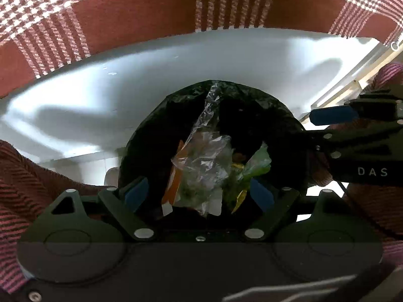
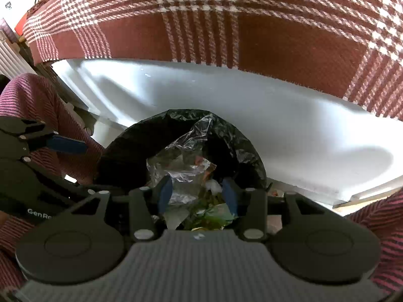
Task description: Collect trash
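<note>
A bin lined with a black bag [image 1: 176, 105] stands right below both grippers. Inside lie crumpled clear plastic [image 1: 206, 156], an orange wrapper [image 1: 173, 186] and green and yellow wrappers [image 1: 257, 163]. My left gripper [image 1: 199, 193] hangs over the bin's mouth, its jaws wide open and nothing between them. My right gripper [image 2: 197, 193] is over the same black bag [image 2: 126, 148] with its jaws apart. The clear plastic [image 2: 176, 176] shows between its pads, lying loose in the bin and not pinched. Each gripper shows at the edge of the other's view: the right one's blue fingertip [image 1: 332, 115], the left one's blue fingertip [image 2: 68, 144].
A white tabletop [image 1: 151, 80] runs just behind the bin, draped further back with a red and white plaid cloth [image 1: 126, 12]. The person's pink striped sleeves [image 2: 32, 95] flank the bin on both sides. A pale floor [image 1: 83, 163] shows beside the bin.
</note>
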Demonstrator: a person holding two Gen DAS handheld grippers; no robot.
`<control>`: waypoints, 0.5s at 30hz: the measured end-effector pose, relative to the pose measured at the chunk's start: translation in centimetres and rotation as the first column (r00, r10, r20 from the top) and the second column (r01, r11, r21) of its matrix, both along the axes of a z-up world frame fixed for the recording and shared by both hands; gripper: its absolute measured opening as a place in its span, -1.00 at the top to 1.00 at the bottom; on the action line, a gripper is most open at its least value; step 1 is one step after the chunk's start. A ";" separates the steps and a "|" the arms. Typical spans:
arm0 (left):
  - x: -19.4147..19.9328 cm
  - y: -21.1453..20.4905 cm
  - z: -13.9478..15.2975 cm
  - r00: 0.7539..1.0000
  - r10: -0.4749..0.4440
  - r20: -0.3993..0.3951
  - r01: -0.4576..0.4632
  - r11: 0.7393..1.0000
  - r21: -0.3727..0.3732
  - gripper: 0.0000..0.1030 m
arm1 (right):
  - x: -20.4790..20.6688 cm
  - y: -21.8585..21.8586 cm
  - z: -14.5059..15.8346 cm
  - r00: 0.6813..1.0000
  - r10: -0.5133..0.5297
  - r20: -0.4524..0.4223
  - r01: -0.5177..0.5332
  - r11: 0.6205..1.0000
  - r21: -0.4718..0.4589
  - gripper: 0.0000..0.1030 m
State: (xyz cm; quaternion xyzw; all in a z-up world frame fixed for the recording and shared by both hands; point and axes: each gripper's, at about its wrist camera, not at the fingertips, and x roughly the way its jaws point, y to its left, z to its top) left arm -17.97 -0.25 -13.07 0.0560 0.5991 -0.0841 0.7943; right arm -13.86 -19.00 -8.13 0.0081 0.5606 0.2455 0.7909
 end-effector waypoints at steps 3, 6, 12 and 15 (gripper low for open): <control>0.0 0.1 0.0 1.000 0.006 -0.002 -0.006 1.000 0.000 -0.69 | 0.0 0.1 0.0 1.000 0.001 -0.001 -0.001 1.000 0.000 -0.19; 0.1 0.2 -0.1 1.000 0.012 -0.005 -0.012 1.000 -0.001 -0.69 | 0.0 0.1 0.0 1.000 0.000 0.000 0.000 1.000 -0.001 -0.19; 0.1 0.2 -0.3 1.000 0.015 -0.006 -0.015 1.000 0.004 -0.69 | -0.1 0.1 -0.1 1.000 -0.003 -0.002 0.003 1.000 -0.001 -0.20; 0.1 0.2 -0.3 1.000 0.018 -0.006 -0.018 1.000 0.009 -0.69 | -0.1 0.1 -0.1 1.000 -0.002 -0.004 0.002 1.000 -0.001 -0.21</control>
